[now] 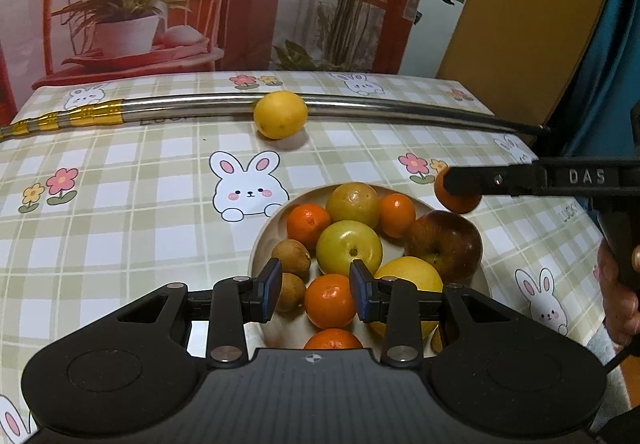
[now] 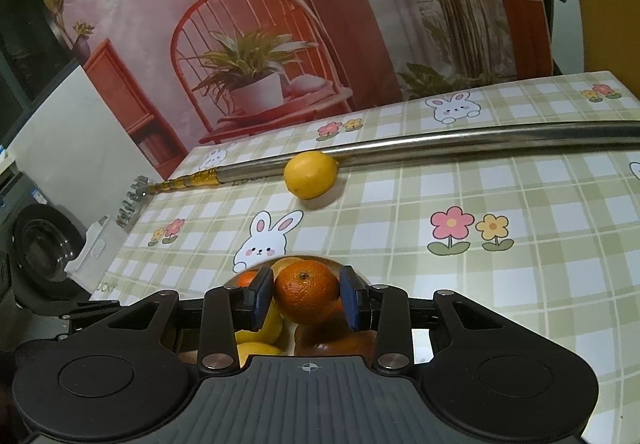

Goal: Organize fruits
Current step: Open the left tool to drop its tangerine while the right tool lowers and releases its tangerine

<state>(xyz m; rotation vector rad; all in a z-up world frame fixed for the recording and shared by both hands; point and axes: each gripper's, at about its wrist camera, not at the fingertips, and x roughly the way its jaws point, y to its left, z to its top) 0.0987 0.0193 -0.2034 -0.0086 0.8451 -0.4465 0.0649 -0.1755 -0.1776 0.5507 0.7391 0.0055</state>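
Left wrist view: the left gripper (image 1: pixel 314 290) hovers with fingers apart, holding nothing, above the round beige plate (image 1: pixel 262 244) of mixed fruit near the tablecloth's near edge. Right wrist view: the right gripper (image 2: pixel 306 298) pinches a small orange mandarin (image 2: pixel 306 296) above that plate, likely sorting; a yellow lemon (image 2: pixel 310 175) rests against the steel pole (image 2: pixel 480 142) toward the far edge.

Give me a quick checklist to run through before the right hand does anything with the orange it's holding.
1. Right tongs shut on the mandarin, pads on both sides: ok.
2. Mandarin lifted clear of the fruit plate: ok.
3. Left tongs empty, hovering over the plate: ok.
4. Open tablecloth ahead for setting down: ok.
5. Lemon resting against the metal pole: ok.
6. Whether the grip will hold through a move: cannot tell.
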